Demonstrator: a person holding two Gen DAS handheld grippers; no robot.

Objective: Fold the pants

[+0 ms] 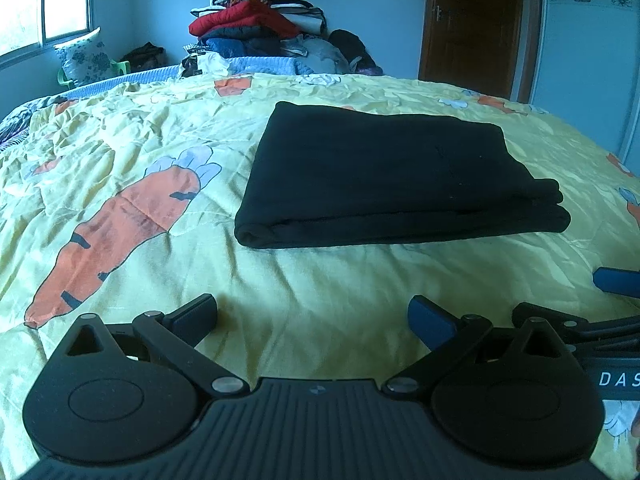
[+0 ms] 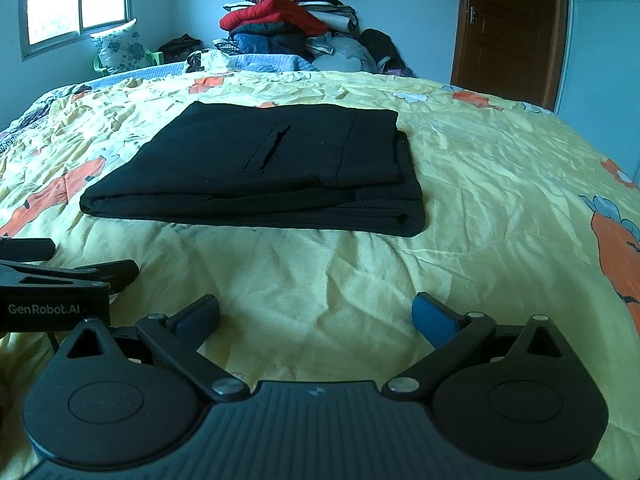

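Black pants [image 1: 384,176] lie folded into a flat rectangle on the yellow carrot-print bedspread [image 1: 140,152]. In the right wrist view the same pants [image 2: 256,172] show a pocket slit on top. My left gripper [image 1: 312,320] is open, low over the bedspread, well short of the pants' near edge, nothing between its fingers. My right gripper [image 2: 316,318] is open too, also short of the pants and empty. The two grippers sit side by side: the right one's fingers [image 1: 616,282] show at the left view's right edge, and the left gripper's body [image 2: 52,280] appears at the right view's left edge.
A tall pile of clothes and blankets [image 1: 256,20] stands beyond the bed's far side. A floral pillow [image 1: 84,58] leans under the window [image 1: 44,0] at far left. A brown door [image 1: 476,20] is at far right. Bare bedspread [image 2: 500,184] surrounds the pants.
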